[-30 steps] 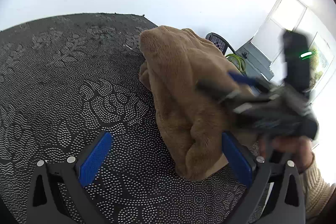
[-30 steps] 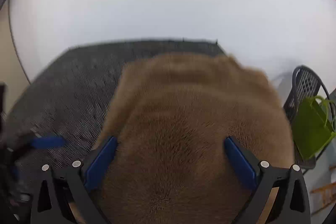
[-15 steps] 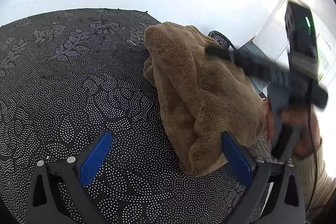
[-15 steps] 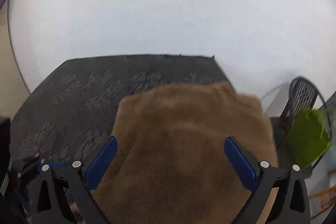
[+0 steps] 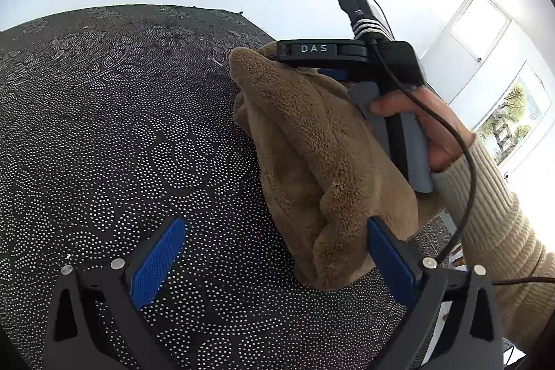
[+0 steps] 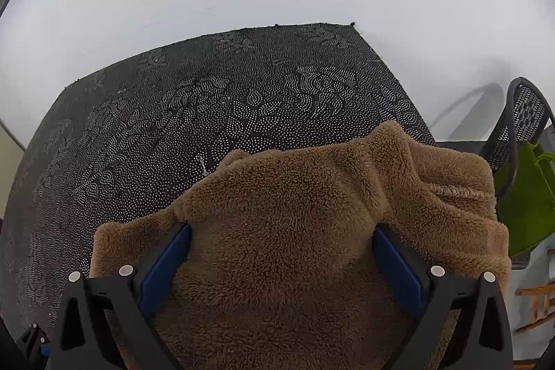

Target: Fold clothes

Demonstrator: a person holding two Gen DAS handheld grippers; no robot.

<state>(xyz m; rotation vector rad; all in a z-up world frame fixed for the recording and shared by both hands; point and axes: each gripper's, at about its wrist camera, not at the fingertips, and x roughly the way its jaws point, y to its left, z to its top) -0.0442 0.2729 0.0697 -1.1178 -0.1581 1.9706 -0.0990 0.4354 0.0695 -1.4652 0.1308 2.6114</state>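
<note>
Vs 1 s ago: right gripper (image 6: 282,260) now sharp in left view, no blur, risen to top of the fleece garment (image 5: 322,155), hand (image 5: 426,127) on its grey handle. In right view more tablecloth (image 6: 215,113) showing beyond the fleece than before; pile sits lower in frame.

Garment: brown, bunched in a heap at right part of table, near right edge; part of it drapes toward the chair (image 6: 520,117) side. Green bag (image 6: 523,200) just past that edge.

Left gripper (image 5: 274,260): jaws wide, nothing between them, over bare cloth; right blue pad (image 5: 390,260) just beside lower fold of heap, contact unclear.

Right gripper: jaws wide, fleece filling the gap between pads, not pinched.

Room: whole left and far part of table free, dark dotted cloth bare up to far edge and far right corner. White wall behind. Right edge tight: chair, bag close by. Ribbed beige sleeve (image 5: 492,214) crossing lower right of left view.
</note>
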